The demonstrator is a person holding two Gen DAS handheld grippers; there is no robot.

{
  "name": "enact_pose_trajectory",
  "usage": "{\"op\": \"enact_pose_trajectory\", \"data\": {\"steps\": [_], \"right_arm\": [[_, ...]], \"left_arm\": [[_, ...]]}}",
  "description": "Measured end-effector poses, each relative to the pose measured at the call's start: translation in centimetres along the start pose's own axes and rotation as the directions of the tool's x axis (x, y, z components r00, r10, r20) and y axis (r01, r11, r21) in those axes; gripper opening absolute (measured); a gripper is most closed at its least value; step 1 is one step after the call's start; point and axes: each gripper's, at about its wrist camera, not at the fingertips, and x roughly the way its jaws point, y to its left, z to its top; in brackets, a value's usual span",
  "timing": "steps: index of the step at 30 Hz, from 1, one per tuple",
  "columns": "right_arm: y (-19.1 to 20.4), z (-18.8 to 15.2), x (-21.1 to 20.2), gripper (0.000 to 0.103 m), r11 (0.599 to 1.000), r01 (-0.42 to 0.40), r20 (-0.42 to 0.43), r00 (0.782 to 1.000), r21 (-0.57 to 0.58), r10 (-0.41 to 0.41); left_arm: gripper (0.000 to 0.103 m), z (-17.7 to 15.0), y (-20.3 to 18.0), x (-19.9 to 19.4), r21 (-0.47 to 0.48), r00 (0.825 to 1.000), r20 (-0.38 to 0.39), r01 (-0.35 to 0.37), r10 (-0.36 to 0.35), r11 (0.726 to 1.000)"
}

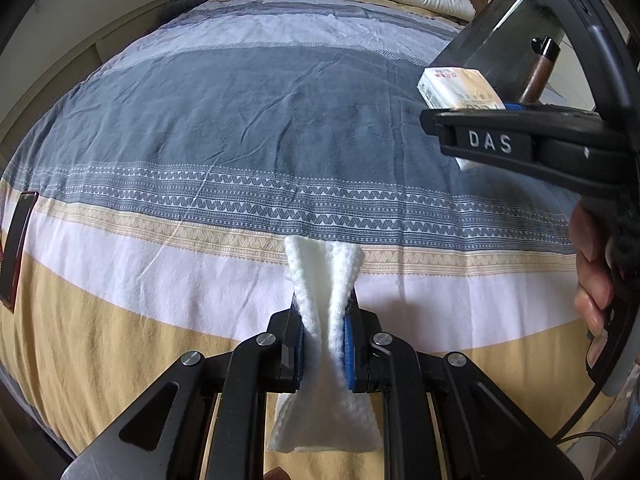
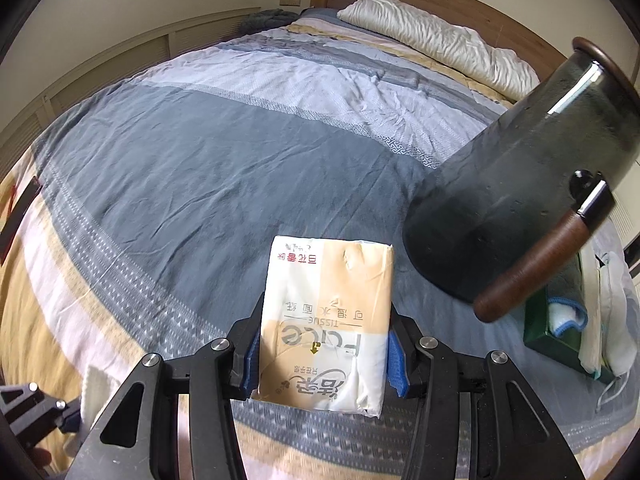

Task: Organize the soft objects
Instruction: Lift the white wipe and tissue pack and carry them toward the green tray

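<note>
My left gripper (image 1: 325,320) is shut on a white fluffy cloth (image 1: 320,272), pinched at its middle so both ends flare out, above the striped duvet (image 1: 240,120). My right gripper (image 2: 326,320) is shut on a cream and white tissue pack (image 2: 332,280), held above the blue band of the duvet (image 2: 200,168). In the left wrist view the right gripper (image 1: 436,112) comes in from the right edge with the tissue pack (image 1: 456,88) in it. The left gripper (image 2: 36,412) and the white cloth (image 2: 94,392) show at the lower left of the right wrist view.
A dark cylindrical container (image 2: 512,184) with a brown wooden handle (image 2: 532,264) stands close on the right. Beside it is a green box (image 2: 556,332) with cloths in it. A white pillow (image 2: 432,40) lies at the headboard. A dark flat object (image 1: 16,248) sits at the bed's left edge.
</note>
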Motion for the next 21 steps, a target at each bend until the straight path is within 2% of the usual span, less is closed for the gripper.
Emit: {"op": "enact_pose_trajectory", "data": {"steps": [8,21], "right_arm": [[-1.6,-1.8,-3.5,0.048,1.0,0.008,0.017,1.0,0.012,-0.008],[-6.4,-5.8,-10.7,0.048,0.995,0.068,0.049,0.996,0.068,-0.071]], "left_arm": [[0.012,-0.2,-1.1,-1.4,0.028,1.0,0.016,0.009,-0.01,1.0],[0.012,-0.6,-5.6,-3.8,0.12,0.998,0.047,0.039,-0.045,0.992]]}}
